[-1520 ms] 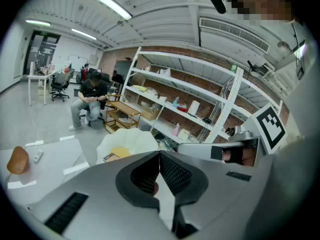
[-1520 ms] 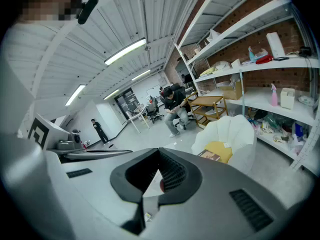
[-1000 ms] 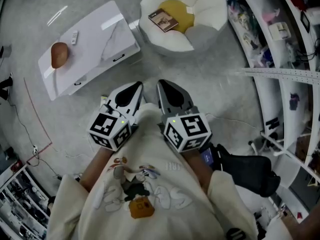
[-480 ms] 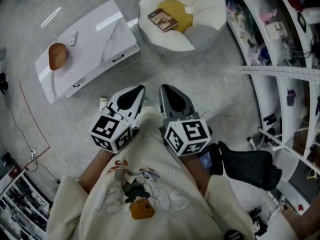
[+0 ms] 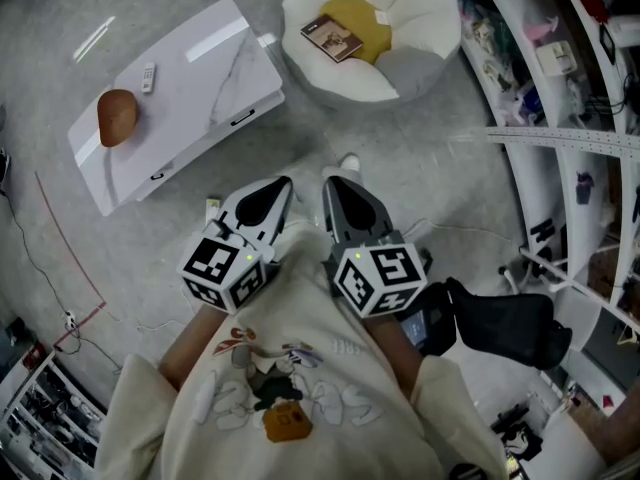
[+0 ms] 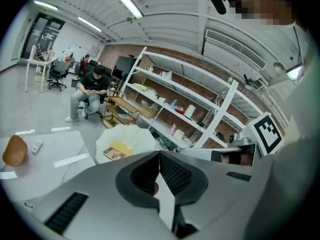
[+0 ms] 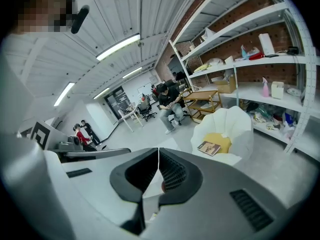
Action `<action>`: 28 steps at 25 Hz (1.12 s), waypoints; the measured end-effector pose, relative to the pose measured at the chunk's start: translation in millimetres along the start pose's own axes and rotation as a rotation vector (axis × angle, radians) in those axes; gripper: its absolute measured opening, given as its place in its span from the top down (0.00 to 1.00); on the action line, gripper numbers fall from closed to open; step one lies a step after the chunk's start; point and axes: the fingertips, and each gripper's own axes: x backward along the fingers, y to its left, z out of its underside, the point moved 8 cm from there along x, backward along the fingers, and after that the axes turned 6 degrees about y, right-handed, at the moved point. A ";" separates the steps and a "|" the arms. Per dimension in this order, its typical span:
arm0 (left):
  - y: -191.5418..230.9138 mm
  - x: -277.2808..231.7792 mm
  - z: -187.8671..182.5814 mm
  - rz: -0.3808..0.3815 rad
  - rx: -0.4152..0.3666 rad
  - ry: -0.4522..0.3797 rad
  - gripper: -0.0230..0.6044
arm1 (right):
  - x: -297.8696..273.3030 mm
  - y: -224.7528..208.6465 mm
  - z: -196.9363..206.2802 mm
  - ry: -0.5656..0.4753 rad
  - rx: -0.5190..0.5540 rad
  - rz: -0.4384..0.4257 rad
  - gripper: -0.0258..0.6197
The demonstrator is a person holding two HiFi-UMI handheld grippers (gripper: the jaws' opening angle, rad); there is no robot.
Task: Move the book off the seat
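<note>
A brown book lies on the yellow cushion of a white petal-shaped seat at the top of the head view. It also shows as the book in the left gripper view and the book in the right gripper view. My left gripper and right gripper are held side by side close to my chest, well short of the seat. Both are shut with nothing between the jaws.
A low white table stands left of the seat, with a brown rounded object and a small remote on it. White shelving full of items runs along the right. Cables lie on the floor. People sit in the background.
Both grippers, the seat and the table have shifted slightly in the head view. The jaws stay shut.
</note>
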 end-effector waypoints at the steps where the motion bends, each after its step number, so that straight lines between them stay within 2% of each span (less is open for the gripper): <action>1: 2.3 -0.7 -1.1 -0.001 0.006 0.003 0.94 | -1.2 0.4 -1.4 0.003 0.002 0.002 0.94; 6: 12.5 -23.6 -16.4 -0.011 0.015 0.033 0.94 | -22.2 -13.9 -15.9 0.038 -0.030 -0.020 0.94; 13: 30.6 -88.6 -58.4 -0.071 0.038 0.076 0.94 | -61.2 -71.7 -67.0 0.070 -0.088 -0.046 0.94; 22: 30.2 -210.5 -127.7 -0.138 0.038 0.185 0.94 | -98.7 -183.7 -154.1 0.152 -0.125 -0.101 0.94; 28: 22.0 -272.7 -160.1 -0.179 0.075 0.212 0.94 | -123.6 -251.1 -199.8 0.187 -0.129 -0.130 0.94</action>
